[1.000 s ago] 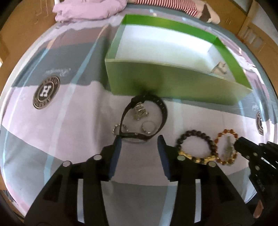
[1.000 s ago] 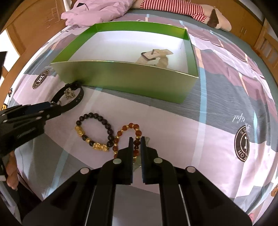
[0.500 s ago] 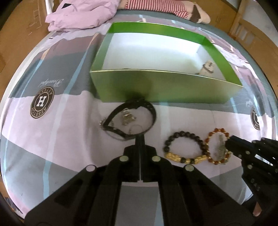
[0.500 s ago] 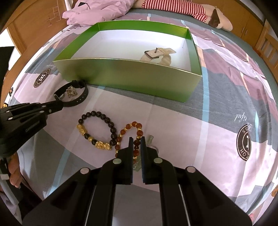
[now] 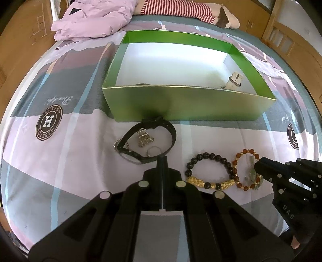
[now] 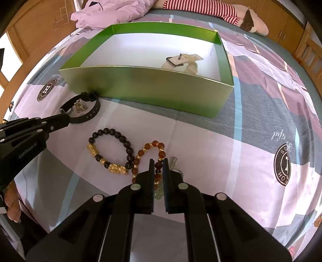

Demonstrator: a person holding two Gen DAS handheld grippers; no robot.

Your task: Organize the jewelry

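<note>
A green box (image 5: 189, 104) with a white inside stands on the bed and holds a beige strap with a buckle (image 6: 182, 61). In front of it lie a black watch (image 5: 149, 141), a silver charm (image 5: 143, 138), a small ring (image 5: 153, 151), a black and gold bead bracelet (image 5: 209, 171) and an amber bead bracelet (image 6: 150, 159) with a greenish pendant. My left gripper (image 5: 162, 159) is shut at the watch's near edge, with the watch band at its tips. My right gripper (image 6: 157, 163) is shut on the amber bracelet.
The bedspread (image 5: 60, 165) is pink, grey and purple with round logos. A purple garment (image 5: 94, 20) and a striped soft toy (image 5: 181, 10) lie behind the box. Wooden furniture stands around the bed.
My left gripper has closed from wide open to shut at the watch's near edge. The right gripper has stayed closed around the amber bracelet, and both views have drawn back a little.
</note>
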